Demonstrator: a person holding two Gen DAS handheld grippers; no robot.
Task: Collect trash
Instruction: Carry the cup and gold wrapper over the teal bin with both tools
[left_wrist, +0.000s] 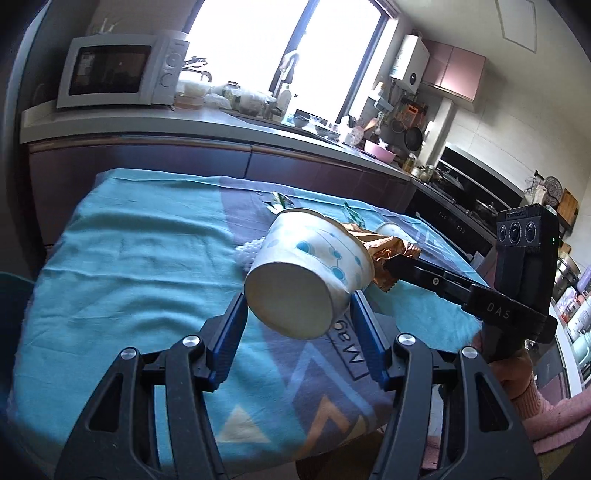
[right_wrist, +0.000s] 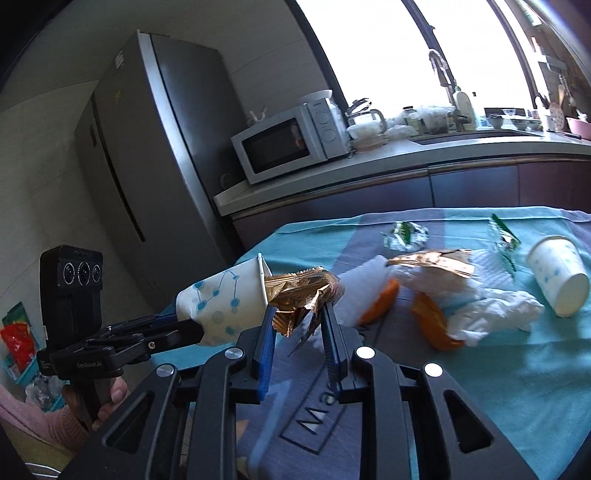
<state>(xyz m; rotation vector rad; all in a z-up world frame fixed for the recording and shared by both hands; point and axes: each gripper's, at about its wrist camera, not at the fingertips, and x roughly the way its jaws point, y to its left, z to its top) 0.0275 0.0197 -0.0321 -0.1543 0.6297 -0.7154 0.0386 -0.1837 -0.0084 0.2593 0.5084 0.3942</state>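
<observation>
Wrist views face inward, sharing paper cup (left_wrist: 306, 273).

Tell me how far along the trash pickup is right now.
Early. In hand: the left tongs hold a paper cup on its side, and the right tongs push a gold wrapper into its mouth. Left on the tablecloth: crumpled tissues, orange peels, green wrappers, another gold wrapper, a second cup.
</observation>
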